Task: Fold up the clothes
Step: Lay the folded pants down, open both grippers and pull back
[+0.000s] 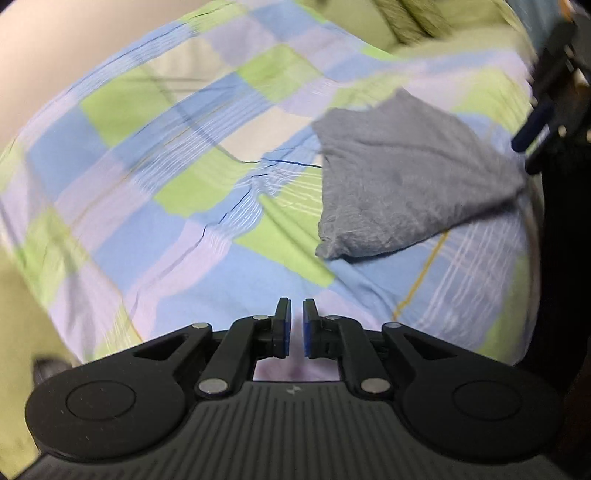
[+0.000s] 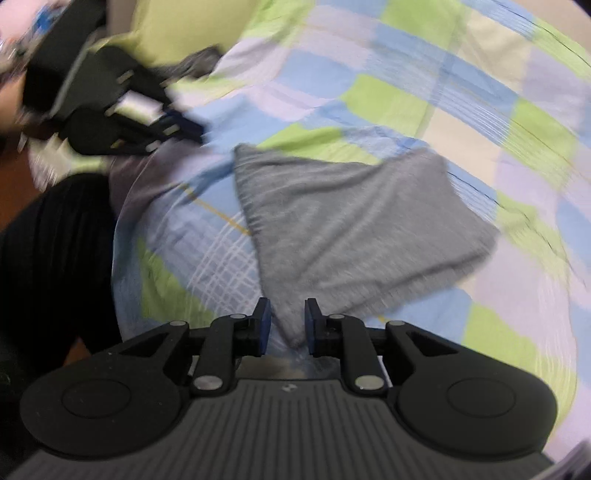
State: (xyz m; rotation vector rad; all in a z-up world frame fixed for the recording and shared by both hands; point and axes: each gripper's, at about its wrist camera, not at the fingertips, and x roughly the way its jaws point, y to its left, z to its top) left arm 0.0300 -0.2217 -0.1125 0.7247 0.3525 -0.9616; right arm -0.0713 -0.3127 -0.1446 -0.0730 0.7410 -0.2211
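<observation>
On the checked bedspread (image 1: 155, 206), near its edge, lies a folded grey cloth (image 2: 354, 225). Left gripper (image 1: 294, 325) slightly open, empty; right gripper (image 2: 287, 325) open, astride the cloth's corner.

- A checked bedsheet (image 1: 177, 206) in blue, green, lilac and cream squares covers the bed, with shallow creases near its middle.
- A plain green pillow (image 2: 173, 33) lies at the bed's far end.
- A dark heap of cloth (image 2: 199, 61) sits beside the pillow, blurred.
</observation>
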